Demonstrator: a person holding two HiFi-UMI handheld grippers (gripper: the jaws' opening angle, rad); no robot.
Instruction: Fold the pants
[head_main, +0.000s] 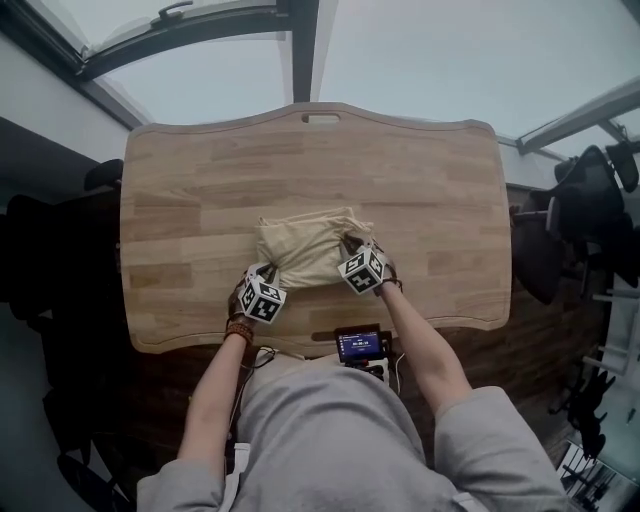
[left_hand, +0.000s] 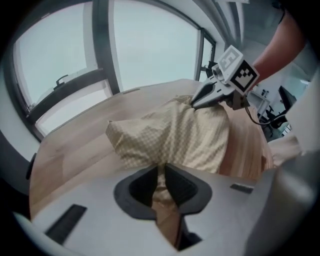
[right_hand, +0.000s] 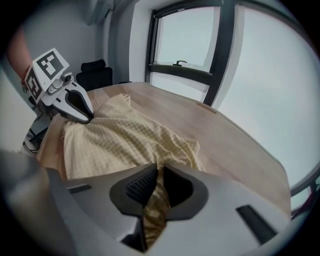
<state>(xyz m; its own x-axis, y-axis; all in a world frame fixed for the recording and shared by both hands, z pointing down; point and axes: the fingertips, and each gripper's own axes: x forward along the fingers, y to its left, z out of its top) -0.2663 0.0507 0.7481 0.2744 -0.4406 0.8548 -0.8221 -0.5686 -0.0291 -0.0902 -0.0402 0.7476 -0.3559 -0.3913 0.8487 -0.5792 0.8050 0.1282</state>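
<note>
In the head view, the pale yellow pants (head_main: 305, 250) lie folded into a small bundle mid-worktop (head_main: 430, 200), the left gripper (head_main: 268, 272) at the near left corner, the right gripper (head_main: 350, 243) at the near right edge. The left gripper view shows its jaws pinched narrow on a fold of fabric. The right gripper view shows its jaws likewise clamped on the cloth

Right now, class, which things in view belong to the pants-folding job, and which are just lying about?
In the job: pants; left gripper and right gripper, both clamped on them; table.
Lying about: small screen at the table's near edge; black chair.
</note>
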